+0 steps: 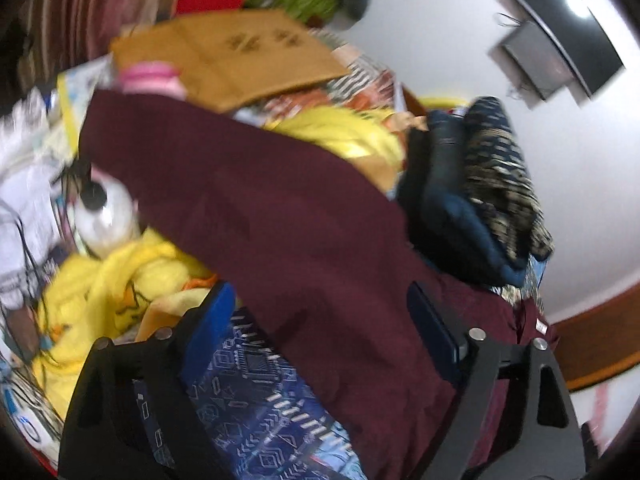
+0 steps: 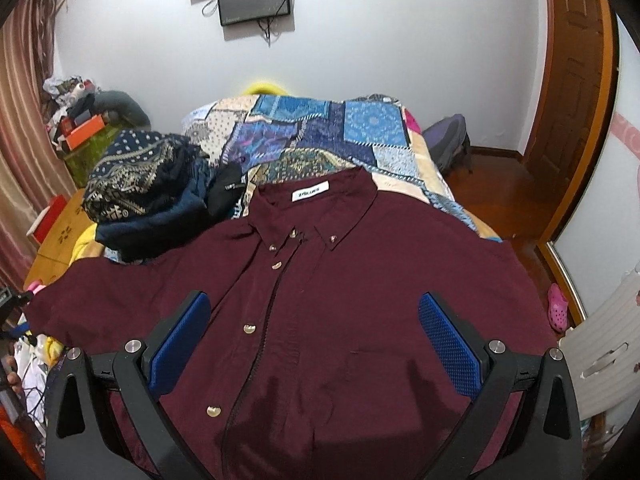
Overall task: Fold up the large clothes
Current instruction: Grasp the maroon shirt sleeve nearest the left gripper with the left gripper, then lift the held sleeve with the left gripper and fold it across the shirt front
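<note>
A large maroon button-up shirt (image 2: 340, 292) lies spread face up on the bed, collar at the far end with a white label. My right gripper (image 2: 314, 340) is open above the shirt's front, its blue pads (image 2: 450, 346) wide apart and holding nothing. In the blurred left wrist view the shirt's sleeve (image 1: 280, 216) runs across the frame between the fingers of my left gripper (image 1: 328, 320), which is open; its blue pads (image 1: 212, 320) stand on either side of the cloth.
A pile of folded dark patterned clothes (image 2: 148, 188) sits at the shirt's left shoulder. A patchwork quilt (image 2: 320, 136) covers the bed. Yellow fabric (image 1: 104, 288), a cardboard box (image 1: 236, 56) and clutter lie left of the bed. A wooden door (image 2: 576, 80) stands right.
</note>
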The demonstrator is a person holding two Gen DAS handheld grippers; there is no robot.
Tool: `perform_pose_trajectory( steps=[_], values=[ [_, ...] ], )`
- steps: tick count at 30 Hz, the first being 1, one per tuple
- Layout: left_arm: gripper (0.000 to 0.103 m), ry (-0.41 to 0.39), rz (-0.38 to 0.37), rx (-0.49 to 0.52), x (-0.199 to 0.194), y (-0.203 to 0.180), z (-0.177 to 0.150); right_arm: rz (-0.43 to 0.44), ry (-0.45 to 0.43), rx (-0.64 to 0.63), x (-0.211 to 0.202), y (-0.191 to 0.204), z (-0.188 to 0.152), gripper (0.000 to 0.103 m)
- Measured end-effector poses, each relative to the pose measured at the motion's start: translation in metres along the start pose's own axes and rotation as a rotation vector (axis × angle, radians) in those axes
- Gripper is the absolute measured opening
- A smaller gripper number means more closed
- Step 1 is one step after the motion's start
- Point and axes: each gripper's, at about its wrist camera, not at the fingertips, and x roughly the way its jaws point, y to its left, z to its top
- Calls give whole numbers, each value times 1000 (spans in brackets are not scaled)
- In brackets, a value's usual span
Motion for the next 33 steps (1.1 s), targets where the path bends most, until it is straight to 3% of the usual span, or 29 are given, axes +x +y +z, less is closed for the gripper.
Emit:
perform_pose_trajectory(
  steps=[3,8,10,14,18,26,33],
  values=[
    [74,48,-42,-107,20,27,5,-3,18,-12,7,4,2,103],
    [65,108,-104,-248,49,56,7,-14,32,-30,16,8,6,103],
    [56,113,-95,-272,56,60,7,-16,38,-32,19,9,7,103],
    [26,100,-69,-247,59,56,7,-21,50,-35,24,10,8,103],
    [11,54,-10,-127,47,35,8,-19,56,-40,24,12,8,103],
    [7,-112,58,192,0,-45,8,-2,17,-53,11,14,7,103],
    [6,-227,-38,504,-44,-146,-17,-1,-11,-44,0,8,4,103]
  ],
)
